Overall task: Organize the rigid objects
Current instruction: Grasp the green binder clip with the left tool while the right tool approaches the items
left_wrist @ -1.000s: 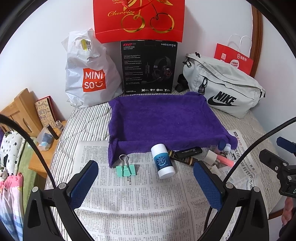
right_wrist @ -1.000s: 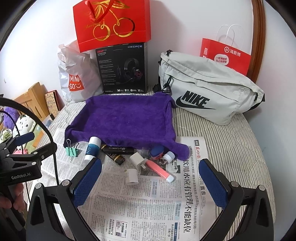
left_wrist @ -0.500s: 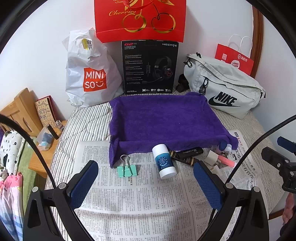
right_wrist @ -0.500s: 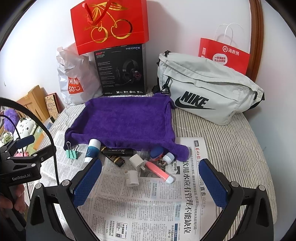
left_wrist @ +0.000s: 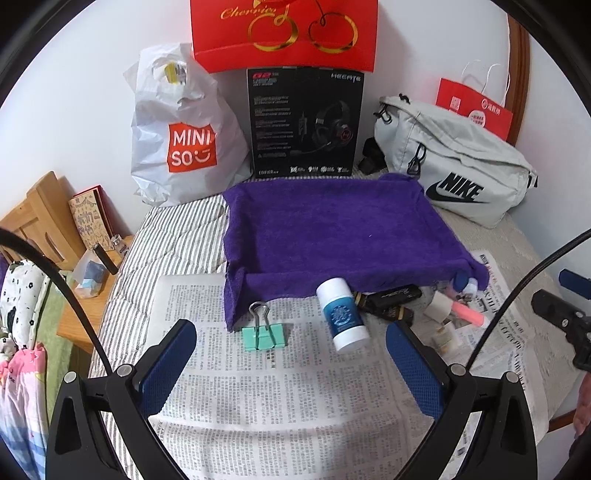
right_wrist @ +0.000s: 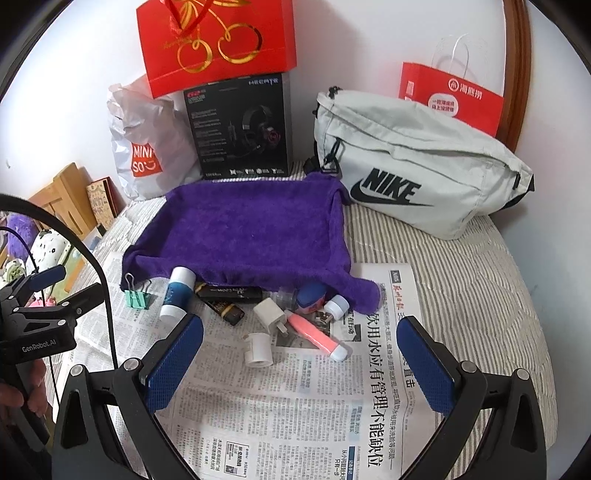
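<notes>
A purple towel-lined tray (left_wrist: 332, 225) (right_wrist: 251, 229) lies on the bed. In front of it, on newspaper (left_wrist: 280, 387), lie a green binder clip (left_wrist: 264, 334) (right_wrist: 136, 297), a blue-and-white bottle (left_wrist: 341, 314) (right_wrist: 176, 293), black tubes (left_wrist: 391, 299) (right_wrist: 225, 295), a white plug (right_wrist: 271, 314), a pink tube (right_wrist: 316, 334), a white cap (right_wrist: 258, 349) and small blue and white bottles (right_wrist: 312, 297). My left gripper (left_wrist: 291, 362) is open and empty, just short of the clip and bottle. My right gripper (right_wrist: 299, 362) is open and empty, near the white cap.
At the back stand a Miniso bag (left_wrist: 184, 129), a black headset box (left_wrist: 304, 122), a red cherry bag (left_wrist: 284, 33), a grey Nike bag (right_wrist: 417, 166) and a red paper bag (right_wrist: 450, 96). A wooden bedside stand (left_wrist: 44, 236) is at the left.
Both grippers have moved slightly forward and lower toward the objects on the newspaper. Nothing has been grasped or shifted.
</notes>
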